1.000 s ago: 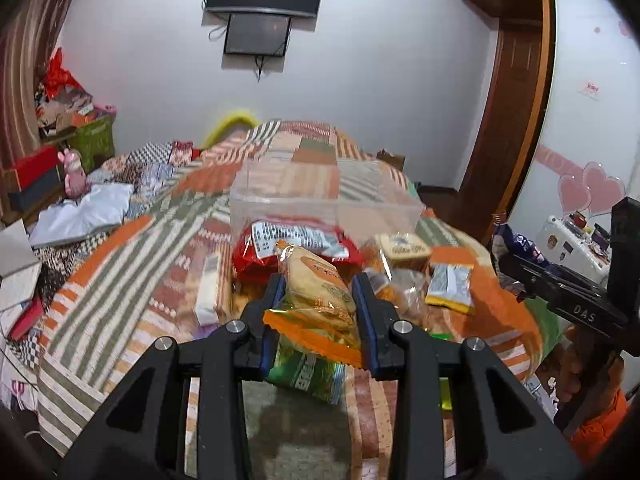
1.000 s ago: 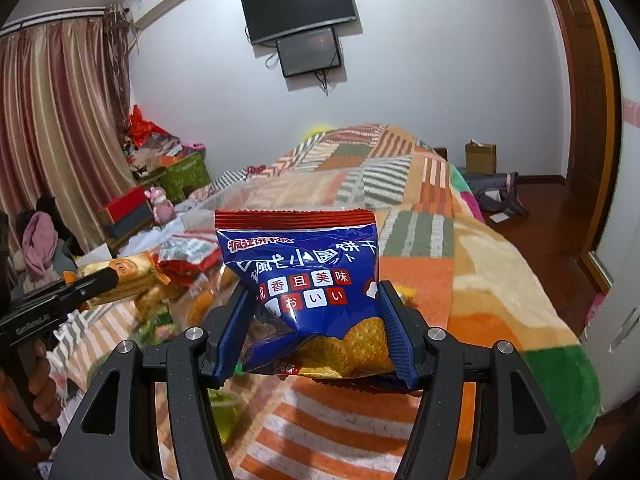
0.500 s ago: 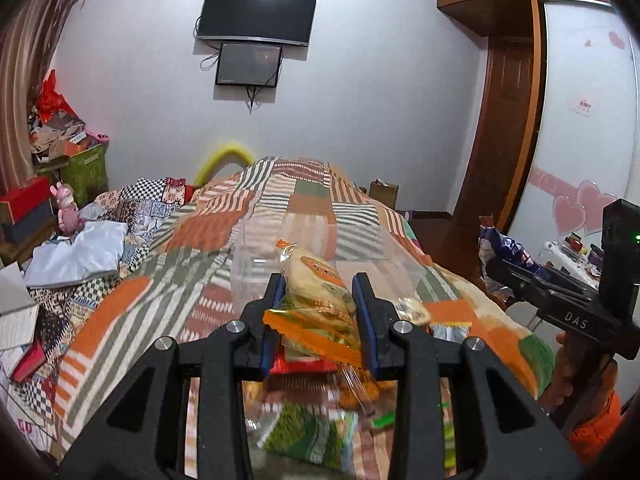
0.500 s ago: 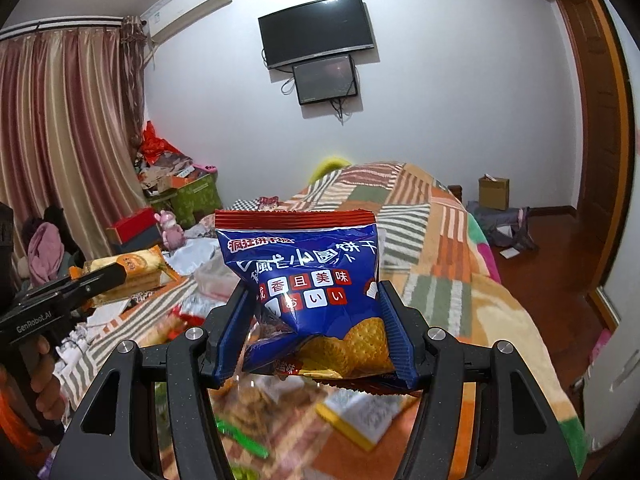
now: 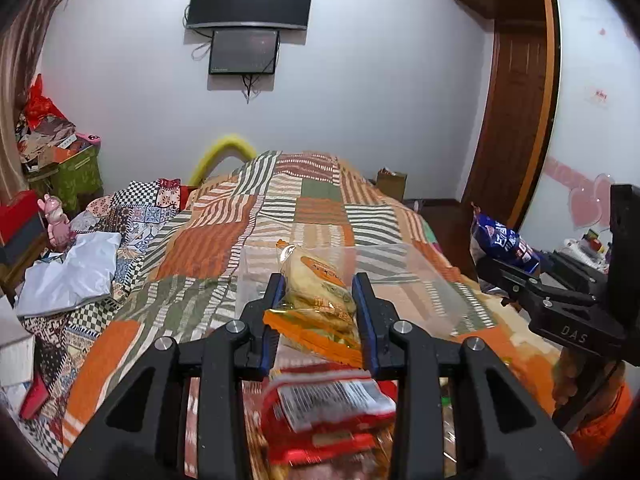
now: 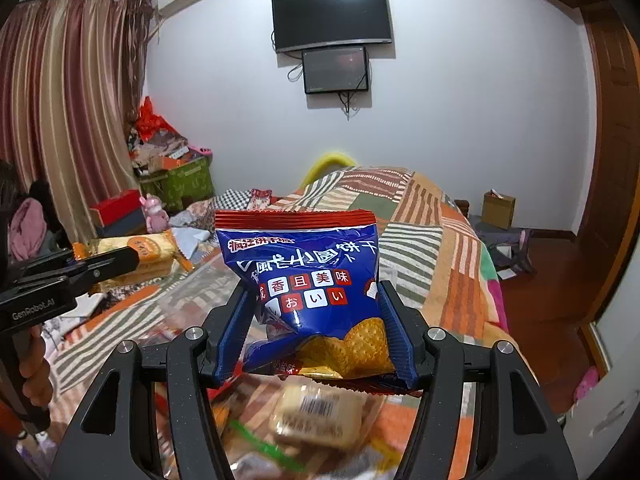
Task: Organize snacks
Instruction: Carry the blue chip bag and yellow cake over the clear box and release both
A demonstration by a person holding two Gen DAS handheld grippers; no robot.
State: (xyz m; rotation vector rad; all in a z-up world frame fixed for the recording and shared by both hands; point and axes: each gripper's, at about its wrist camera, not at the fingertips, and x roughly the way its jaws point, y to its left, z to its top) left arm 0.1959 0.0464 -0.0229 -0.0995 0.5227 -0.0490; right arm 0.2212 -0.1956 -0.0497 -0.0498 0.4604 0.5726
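Note:
My left gripper [image 5: 319,280] is shut on a yellow-and-orange snack packet [image 5: 316,308], held up above the bed. Just beyond its fingertips stands a clear plastic box [image 5: 404,280] on the bedspread. My right gripper [image 6: 314,290] is shut on a blue cracker bag [image 6: 312,276] with a red top seam. Each gripper shows in the other's view: the left gripper [image 6: 120,260] with its yellow packet [image 6: 144,248], and the right gripper [image 5: 496,268] with the blue bag [image 5: 504,244]. Loose snacks lie below, among them a red packet [image 5: 328,400] and a pale barcoded packet [image 6: 316,416].
A striped patchwork bedspread [image 5: 312,204] covers the bed. White cloth [image 5: 72,276] and boxes [image 5: 68,176] crowd its left side. A person's hand [image 6: 32,372] grips the left handle. A cardboard box [image 6: 498,210] stands on the wooden floor to the right, near a door [image 5: 516,128].
Both grippers have risen and moved forward over the bed with their packets. The snack pile has slid under them, and the clear box now lies right before the left gripper.

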